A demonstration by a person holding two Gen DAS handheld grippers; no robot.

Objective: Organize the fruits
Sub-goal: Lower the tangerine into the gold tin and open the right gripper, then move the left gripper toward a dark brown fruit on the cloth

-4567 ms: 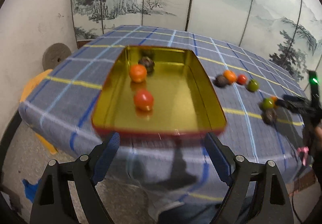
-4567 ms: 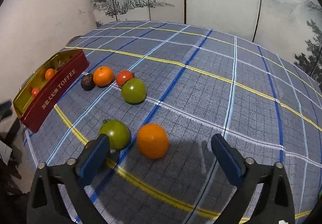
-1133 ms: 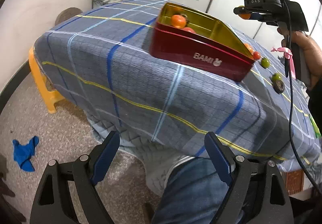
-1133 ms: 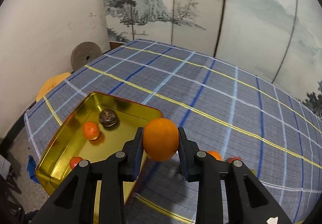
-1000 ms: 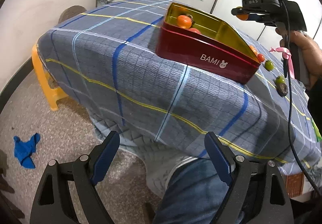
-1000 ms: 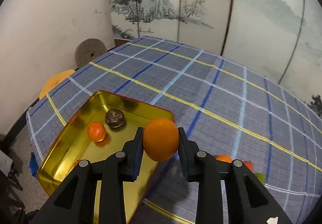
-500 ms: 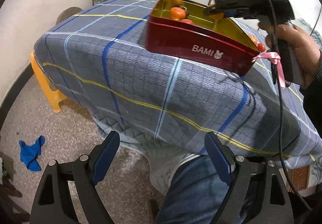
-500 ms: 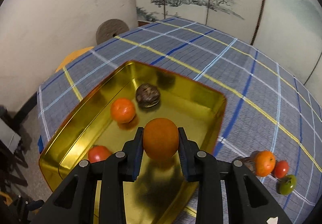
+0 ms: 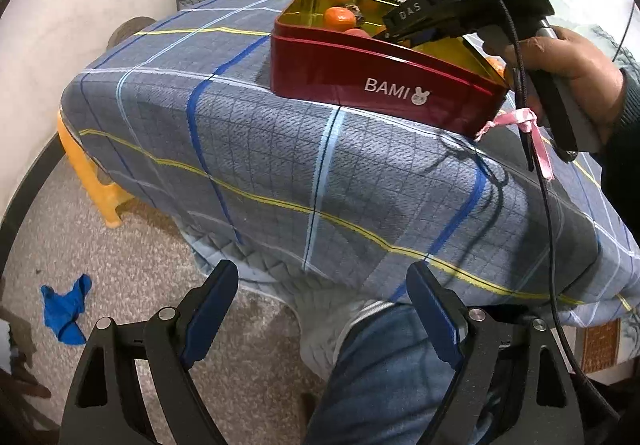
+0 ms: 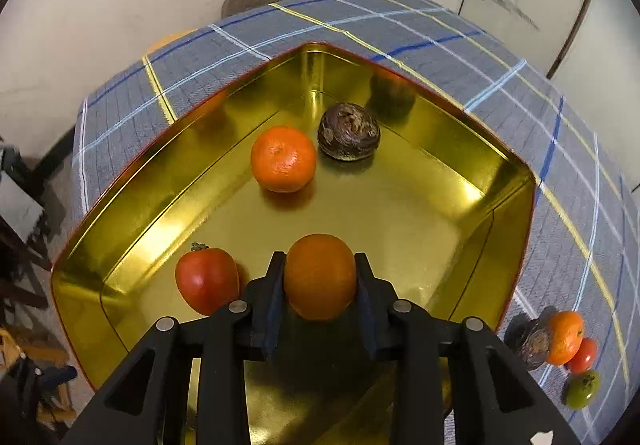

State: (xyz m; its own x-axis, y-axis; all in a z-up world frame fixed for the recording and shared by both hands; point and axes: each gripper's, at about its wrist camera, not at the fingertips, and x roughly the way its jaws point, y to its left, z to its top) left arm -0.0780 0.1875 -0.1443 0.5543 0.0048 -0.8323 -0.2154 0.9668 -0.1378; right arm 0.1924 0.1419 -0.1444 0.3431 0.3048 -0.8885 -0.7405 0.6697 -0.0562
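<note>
My right gripper (image 10: 320,281) is shut on an orange (image 10: 320,275) and holds it low inside the gold tin (image 10: 460,181). The tin holds a tangerine (image 10: 283,159), a dark wrinkled fruit (image 10: 349,136) and a red tomato (image 10: 207,280). In the left wrist view the tin (image 9: 384,85) is red outside, marked BAMI, with the right gripper (image 9: 404,35) reaching into it. My left gripper (image 9: 322,313) is open and empty, low below the table's near edge.
Outside the tin at the right lie a dark fruit (image 10: 532,343), a tangerine (image 10: 565,337), a small red tomato (image 10: 582,355) and a green tomato (image 10: 582,388). The checked cloth (image 9: 280,165) hangs over the table edge. A yellow stool (image 9: 92,185) and blue rag (image 9: 66,313) are on the floor.
My right gripper has carried the orange from above the tin's edge down into the tin, close to its floor. The left gripper has stayed open below the table edge.
</note>
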